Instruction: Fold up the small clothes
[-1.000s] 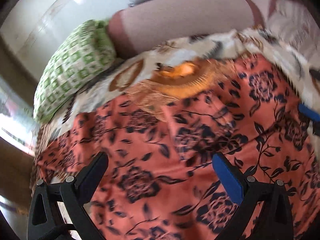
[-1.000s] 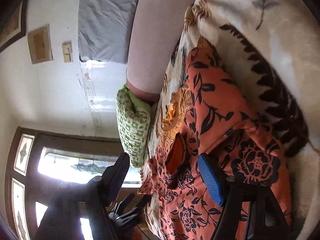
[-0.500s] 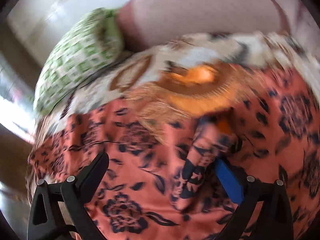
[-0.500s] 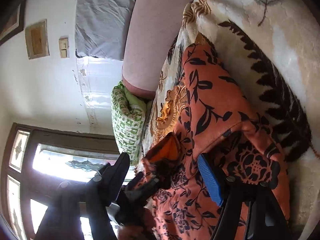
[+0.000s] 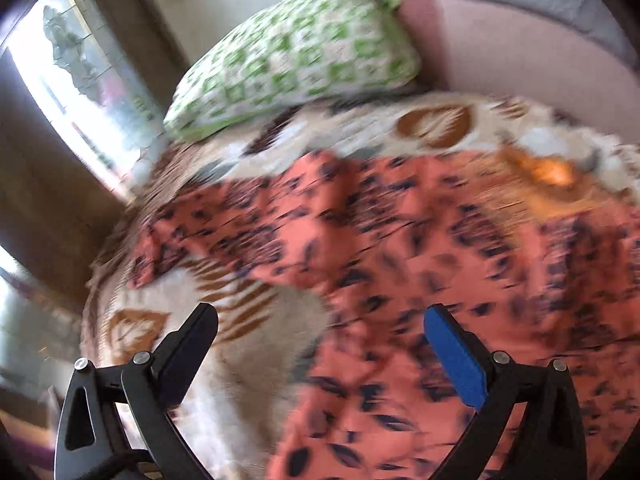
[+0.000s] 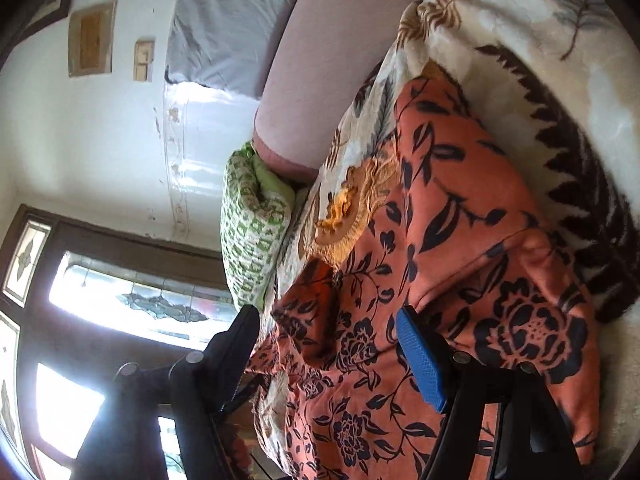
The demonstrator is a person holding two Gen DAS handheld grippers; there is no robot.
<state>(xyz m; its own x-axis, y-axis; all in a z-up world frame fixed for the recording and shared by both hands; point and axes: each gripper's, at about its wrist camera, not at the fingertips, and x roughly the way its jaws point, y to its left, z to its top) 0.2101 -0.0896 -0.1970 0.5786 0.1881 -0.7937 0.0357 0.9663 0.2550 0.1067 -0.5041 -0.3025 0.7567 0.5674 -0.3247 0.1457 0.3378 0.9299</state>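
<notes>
The orange floral garment [image 5: 460, 248] lies spread on the leaf-print blanket [image 5: 256, 320], long axis left to right, its left edge nearest the left gripper [image 5: 320, 340], while the right gripper [image 6: 328, 344] waits; both stand wide and empty.

A: Count, cloth items?
B: One orange flowered garment [image 5: 460, 248], one cream leaf-print blanket [image 5: 248, 320] beneath it.
A: Cushions?
B: One green checked pillow [image 5: 304, 60], one pink bolster [image 6: 320, 64].
A: Tools?
B: Two: left tool [image 5: 320, 332], right tool [image 6: 326, 344].
</notes>
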